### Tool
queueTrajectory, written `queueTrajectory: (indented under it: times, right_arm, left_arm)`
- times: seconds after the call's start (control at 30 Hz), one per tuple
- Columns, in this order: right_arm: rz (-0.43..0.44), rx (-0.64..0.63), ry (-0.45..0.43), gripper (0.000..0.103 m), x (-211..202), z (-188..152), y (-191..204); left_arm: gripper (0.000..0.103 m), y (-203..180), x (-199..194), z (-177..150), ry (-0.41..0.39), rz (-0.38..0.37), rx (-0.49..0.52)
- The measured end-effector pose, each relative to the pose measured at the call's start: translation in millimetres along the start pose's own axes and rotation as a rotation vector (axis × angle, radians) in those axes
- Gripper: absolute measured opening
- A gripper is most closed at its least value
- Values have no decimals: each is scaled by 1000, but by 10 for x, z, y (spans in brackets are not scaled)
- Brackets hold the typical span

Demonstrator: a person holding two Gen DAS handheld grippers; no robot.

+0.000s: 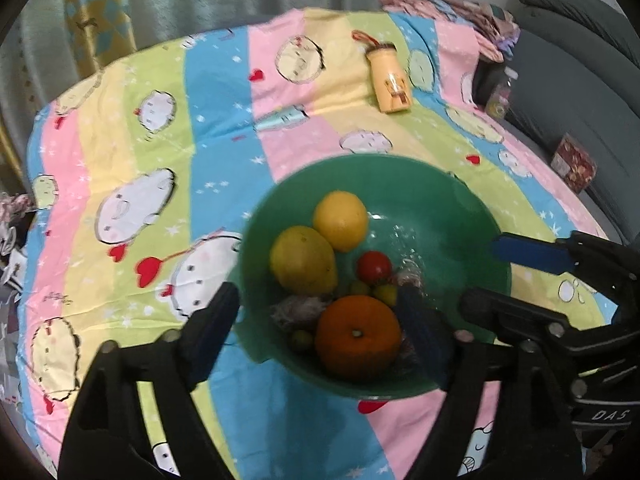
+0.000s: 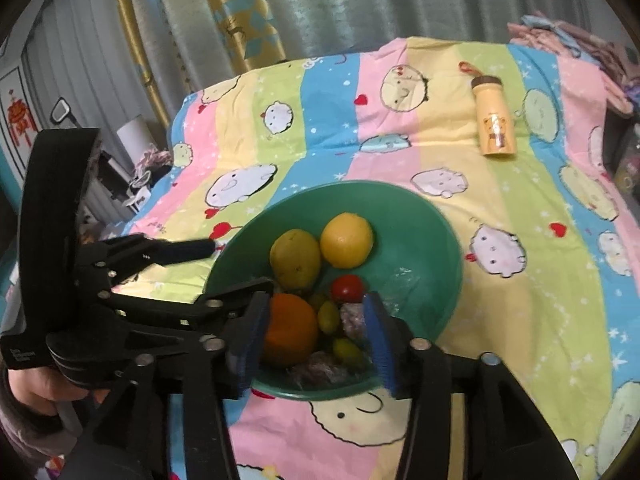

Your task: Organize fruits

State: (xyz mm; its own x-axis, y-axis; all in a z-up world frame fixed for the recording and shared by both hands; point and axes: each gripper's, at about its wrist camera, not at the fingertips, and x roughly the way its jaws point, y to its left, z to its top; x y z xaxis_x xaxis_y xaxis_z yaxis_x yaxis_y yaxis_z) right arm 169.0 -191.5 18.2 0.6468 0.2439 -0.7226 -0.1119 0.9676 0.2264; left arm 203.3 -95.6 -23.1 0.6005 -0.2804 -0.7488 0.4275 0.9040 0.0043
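A green bowl (image 1: 432,200) (image 2: 416,216) sits on the patterned cloth. It holds an orange (image 1: 357,338) (image 2: 290,330), two yellow lemons (image 1: 341,221) (image 1: 303,261) (image 2: 347,240) (image 2: 295,258), a red tomato (image 1: 374,266) (image 2: 347,287), small green fruits (image 2: 329,316) and purple wrapped pieces (image 2: 354,318). My left gripper (image 1: 320,332) is open, empty, its fingers astride the bowl's near rim. My right gripper (image 2: 318,346) is open over the bowl's near side, beside the orange, and also shows at the right in the left wrist view (image 1: 520,276).
A yellow bottle (image 1: 391,80) (image 2: 494,120) lies on the cloth behind the bowl. Folded fabric (image 1: 452,8) and a grey sofa (image 1: 580,80) with a small box (image 1: 574,164) are at the right. Curtains hang behind the table.
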Motion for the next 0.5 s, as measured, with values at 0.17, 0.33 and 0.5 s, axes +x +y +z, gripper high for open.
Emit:
queueTrajectory:
  times: [0.17, 0.33, 0.5]
  right_arm:
    - [-38, -17, 9, 86, -184, 41, 69]
    - [-88, -36, -8, 95, -407, 103, 159]
    - [-62, -43, -25, 97, -644, 156, 216]
  left_arm:
    - [102, 82, -333, 19, -58, 26, -52]
    - [103, 128, -618, 46, -77, 67, -86]
    - [103, 140, -905, 48, -94, 88, -126]
